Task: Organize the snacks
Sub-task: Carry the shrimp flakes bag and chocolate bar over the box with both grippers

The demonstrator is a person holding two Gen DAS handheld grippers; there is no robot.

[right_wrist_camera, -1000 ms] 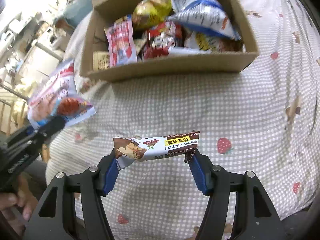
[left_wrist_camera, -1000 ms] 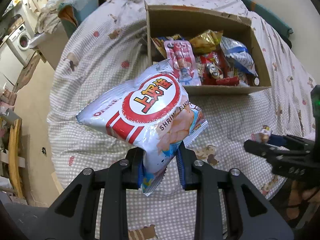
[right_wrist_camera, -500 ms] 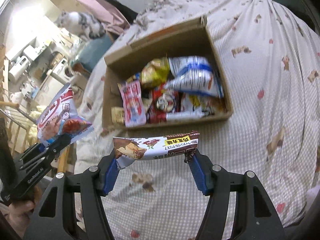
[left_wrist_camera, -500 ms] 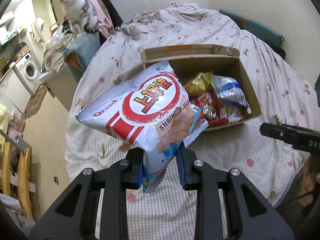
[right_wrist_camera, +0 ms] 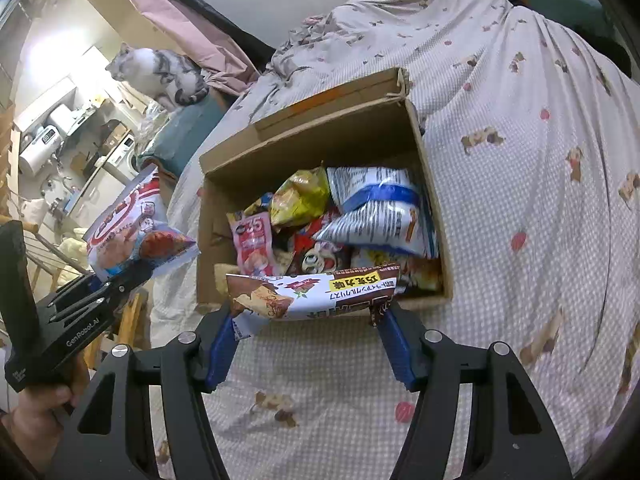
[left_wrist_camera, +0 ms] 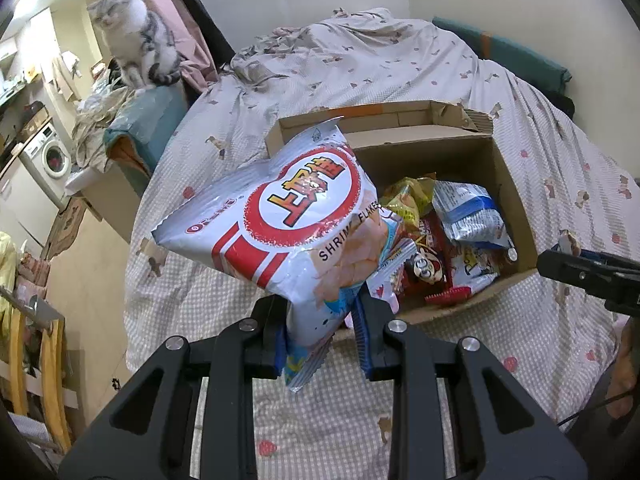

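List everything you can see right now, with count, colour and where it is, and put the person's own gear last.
White and red shrimp flakes bag: one, held up in front of the box.
Brown and white chocolate bar wrapper: one, held crosswise.
Brown cardboard box: one, open, on the bed, full of assorted snack packets.
Checked bedspread: one, pale, covers the bed.
Grey and white cat: one, sitting beyond the bed.
White washing machine: one, far left.
Left gripper: black, fingers shut on the bag.
Right gripper: black, fingers shut on the wrapper.
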